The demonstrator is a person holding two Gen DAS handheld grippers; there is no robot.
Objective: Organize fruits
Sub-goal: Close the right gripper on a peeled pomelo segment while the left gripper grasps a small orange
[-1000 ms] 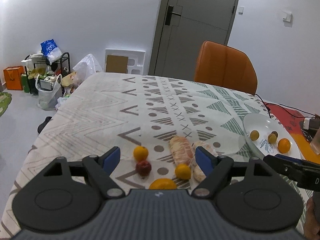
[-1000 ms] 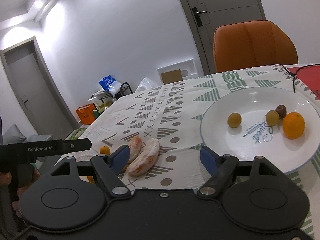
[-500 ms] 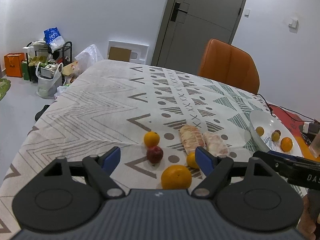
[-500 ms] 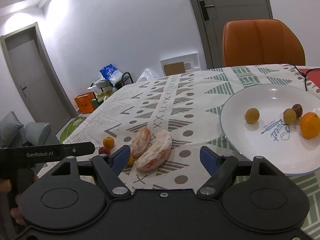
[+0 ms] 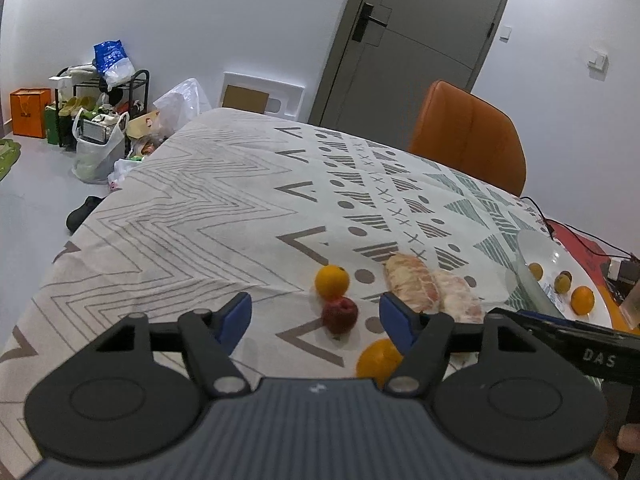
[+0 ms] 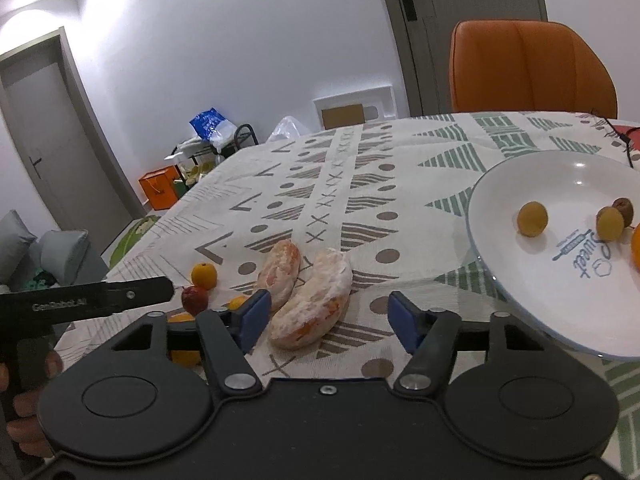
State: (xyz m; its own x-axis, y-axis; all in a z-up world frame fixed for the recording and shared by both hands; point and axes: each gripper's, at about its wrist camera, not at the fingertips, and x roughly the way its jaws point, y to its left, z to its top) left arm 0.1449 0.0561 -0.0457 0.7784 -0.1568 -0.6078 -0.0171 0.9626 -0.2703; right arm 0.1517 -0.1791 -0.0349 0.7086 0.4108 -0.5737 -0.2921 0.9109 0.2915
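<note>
Orange (image 6: 635, 249) on plate (image 6: 520, 284) cut by edge.

Two peeled pomelo segments (image 6: 308, 300) lay side by side on the cloth, red apple (image 5: 339, 314) just beside small orange (image 5: 331, 280), larger orange (image 5: 378, 362) nearer, white plate (image 6: 560, 320) held four small fruits.

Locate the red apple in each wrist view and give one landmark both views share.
Left wrist view: the red apple sits low and centre, between the left gripper fingers, just below a small orange.
Right wrist view: the apple is low on the left, under the same orange, beside the other gripper's black bar.
Shared landmark: the two peeled pomelo pieces.
</note>
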